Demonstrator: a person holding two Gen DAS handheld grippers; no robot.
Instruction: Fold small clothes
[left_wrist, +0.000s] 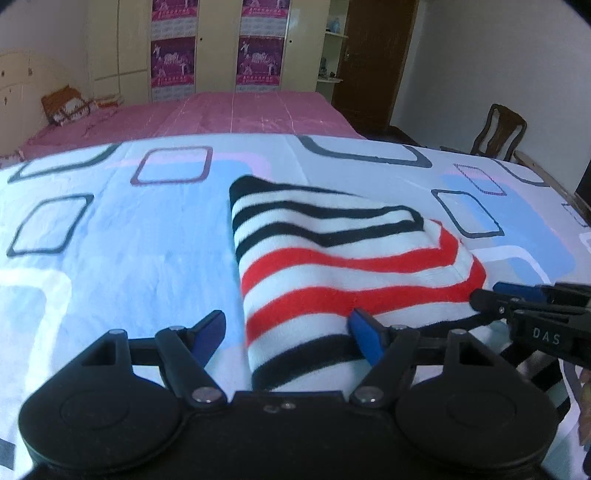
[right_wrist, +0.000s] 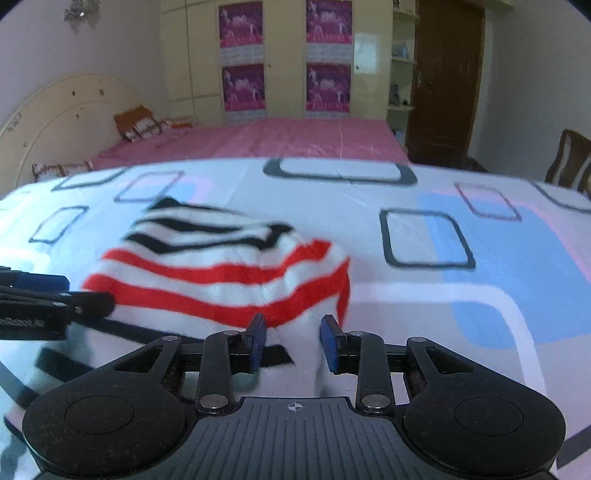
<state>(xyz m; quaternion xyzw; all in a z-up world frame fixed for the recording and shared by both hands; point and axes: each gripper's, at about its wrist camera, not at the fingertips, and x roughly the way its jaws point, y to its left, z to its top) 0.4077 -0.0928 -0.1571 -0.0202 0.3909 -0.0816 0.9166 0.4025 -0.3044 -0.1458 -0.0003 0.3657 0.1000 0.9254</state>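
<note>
A small knitted garment (left_wrist: 332, 266) with white, black and red stripes lies folded on the patterned sheet; it also shows in the right wrist view (right_wrist: 221, 269). My left gripper (left_wrist: 288, 336) is open, its fingers straddling the garment's near left corner, close above the cloth. My right gripper (right_wrist: 293, 341) is open, its blue pads on either side of the garment's near right corner. The right gripper shows at the right edge of the left wrist view (left_wrist: 524, 306); the left gripper shows at the left edge of the right wrist view (right_wrist: 55, 299).
The white and blue sheet (left_wrist: 110, 240) with square outlines covers the work surface. Behind it is a bed with a pink cover (left_wrist: 240, 114), a wardrobe with purple posters (left_wrist: 218, 48), a brown door (left_wrist: 373, 55) and a wooden chair (left_wrist: 498, 129).
</note>
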